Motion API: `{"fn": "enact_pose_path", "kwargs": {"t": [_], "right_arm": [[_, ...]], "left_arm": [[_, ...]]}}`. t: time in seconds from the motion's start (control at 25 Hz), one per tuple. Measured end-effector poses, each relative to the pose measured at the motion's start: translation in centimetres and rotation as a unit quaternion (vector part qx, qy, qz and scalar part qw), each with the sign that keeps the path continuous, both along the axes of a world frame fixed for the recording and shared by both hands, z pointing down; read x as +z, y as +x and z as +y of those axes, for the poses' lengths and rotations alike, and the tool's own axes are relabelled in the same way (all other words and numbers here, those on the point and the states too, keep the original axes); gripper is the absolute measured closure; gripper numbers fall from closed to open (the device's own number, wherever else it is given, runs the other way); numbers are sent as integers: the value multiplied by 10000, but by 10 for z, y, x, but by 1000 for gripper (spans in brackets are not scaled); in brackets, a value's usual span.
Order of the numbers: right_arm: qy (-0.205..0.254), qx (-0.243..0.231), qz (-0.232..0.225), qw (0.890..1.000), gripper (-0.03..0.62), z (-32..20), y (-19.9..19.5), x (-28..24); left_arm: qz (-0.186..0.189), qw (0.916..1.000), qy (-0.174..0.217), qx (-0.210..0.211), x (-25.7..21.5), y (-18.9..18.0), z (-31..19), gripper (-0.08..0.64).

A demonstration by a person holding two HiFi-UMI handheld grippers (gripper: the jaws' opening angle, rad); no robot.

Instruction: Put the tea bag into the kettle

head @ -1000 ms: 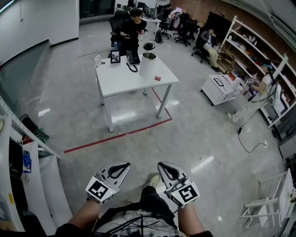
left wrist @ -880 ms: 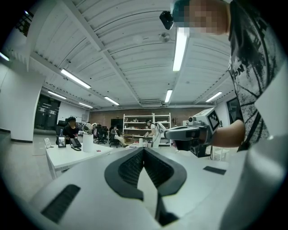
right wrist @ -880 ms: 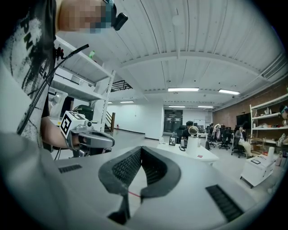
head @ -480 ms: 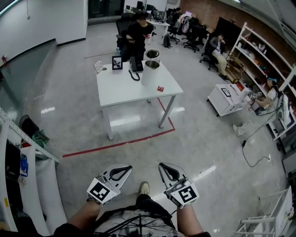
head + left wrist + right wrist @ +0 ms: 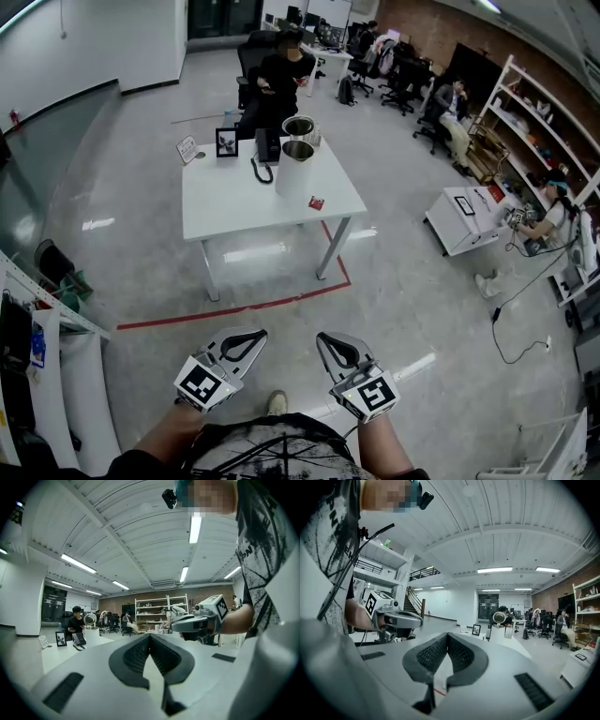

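Note:
A white kettle (image 5: 294, 169) with its lid flipped open stands on the white table (image 5: 234, 202), far ahead across the floor. A small red tea bag (image 5: 316, 202) lies on the table just right of the kettle. My left gripper (image 5: 250, 337) and right gripper (image 5: 328, 340) are held side by side low in the head view, over the floor and well short of the table. Both have their jaws together with nothing between them. The kettle (image 5: 498, 624) shows small in the right gripper view, and the kettle (image 5: 89, 620) is equally distant in the left gripper view.
On the table are a photo frame (image 5: 226, 142), a black telephone (image 5: 266, 146) and a sign card (image 5: 186, 148). A person (image 5: 281, 75) sits behind it. Red tape (image 5: 225, 305) marks the floor before the table. A white cart (image 5: 466, 217) stands right, a rack (image 5: 42, 314) left.
The table and kettle have drawn nearer and shifted slightly left in the head view as I walk toward them. Both grippers keep their place in the view, still shut.

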State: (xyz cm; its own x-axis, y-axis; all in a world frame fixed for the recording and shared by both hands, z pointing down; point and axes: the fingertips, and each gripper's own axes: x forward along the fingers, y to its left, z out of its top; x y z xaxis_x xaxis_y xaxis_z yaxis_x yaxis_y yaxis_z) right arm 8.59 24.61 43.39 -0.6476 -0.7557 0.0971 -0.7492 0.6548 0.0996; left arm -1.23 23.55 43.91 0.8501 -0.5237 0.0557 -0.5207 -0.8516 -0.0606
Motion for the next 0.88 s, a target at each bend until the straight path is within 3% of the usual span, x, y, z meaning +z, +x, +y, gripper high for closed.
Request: {"fn": "enact_pose_path", "kwargs": {"t": [0.44,0.88], "right_arm": [[-8,-103,-224,9997,581,-61,60,6],[44,-109,-311,9994,581,-91,76,10]], "left_arm": [[-96,9998,29,-159,-5,60,-59,552],[-100,9998,-9,-165,1,77,-90,552]]}}
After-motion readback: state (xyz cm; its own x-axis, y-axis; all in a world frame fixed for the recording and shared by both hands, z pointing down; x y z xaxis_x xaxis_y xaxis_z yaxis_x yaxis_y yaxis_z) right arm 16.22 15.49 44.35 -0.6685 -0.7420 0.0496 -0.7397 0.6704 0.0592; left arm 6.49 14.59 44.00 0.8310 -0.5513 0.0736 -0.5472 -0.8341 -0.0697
